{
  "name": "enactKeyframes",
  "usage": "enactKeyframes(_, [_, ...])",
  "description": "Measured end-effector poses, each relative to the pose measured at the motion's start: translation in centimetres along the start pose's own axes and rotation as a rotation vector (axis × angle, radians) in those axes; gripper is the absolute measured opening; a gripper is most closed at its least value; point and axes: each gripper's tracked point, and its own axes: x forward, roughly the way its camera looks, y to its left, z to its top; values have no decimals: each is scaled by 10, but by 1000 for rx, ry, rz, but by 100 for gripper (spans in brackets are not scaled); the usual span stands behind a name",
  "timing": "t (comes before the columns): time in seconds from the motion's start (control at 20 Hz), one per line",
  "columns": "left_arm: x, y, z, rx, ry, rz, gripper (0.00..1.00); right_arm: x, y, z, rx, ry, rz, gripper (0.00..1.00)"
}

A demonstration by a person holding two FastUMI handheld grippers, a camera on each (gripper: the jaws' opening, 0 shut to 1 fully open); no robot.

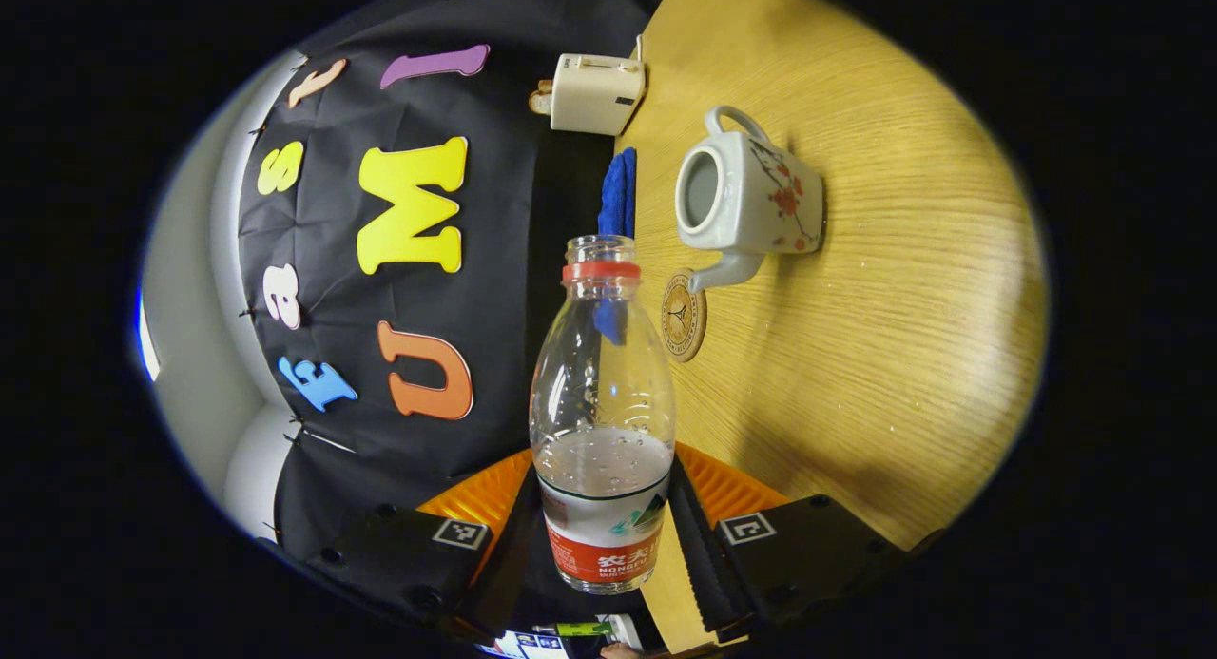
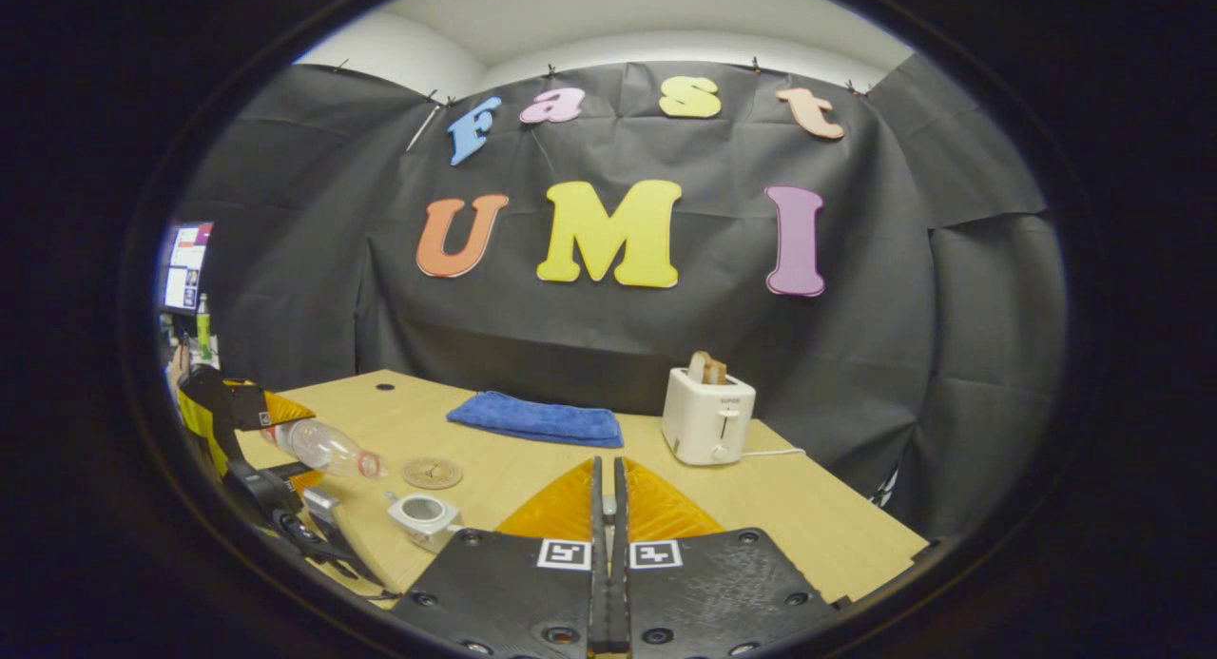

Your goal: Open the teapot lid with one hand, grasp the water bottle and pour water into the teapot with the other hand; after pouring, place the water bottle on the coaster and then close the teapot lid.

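Your left gripper (image 1: pixel 608 535) clamps both fingers on the labelled lower half of the clear plastic water bottle (image 1: pixel 602 421), uncapped, part full, tipped on its side above the light wooden table (image 1: pixel 884 288). Its mouth points toward the white ceramic teapot with red blossoms (image 1: pixel 746 203), which stands open-topped just beside the round wooden coaster (image 1: pixel 684 315). Your right gripper (image 2: pixel 608 545) has its jaws pressed together; whether they hold the lid, you cannot tell.
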Motion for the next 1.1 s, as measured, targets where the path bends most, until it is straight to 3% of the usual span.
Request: enactKeyframes(1.1, [-13,32,28,463,17,72,73,-3,-24,6,34,-6,-29,0])
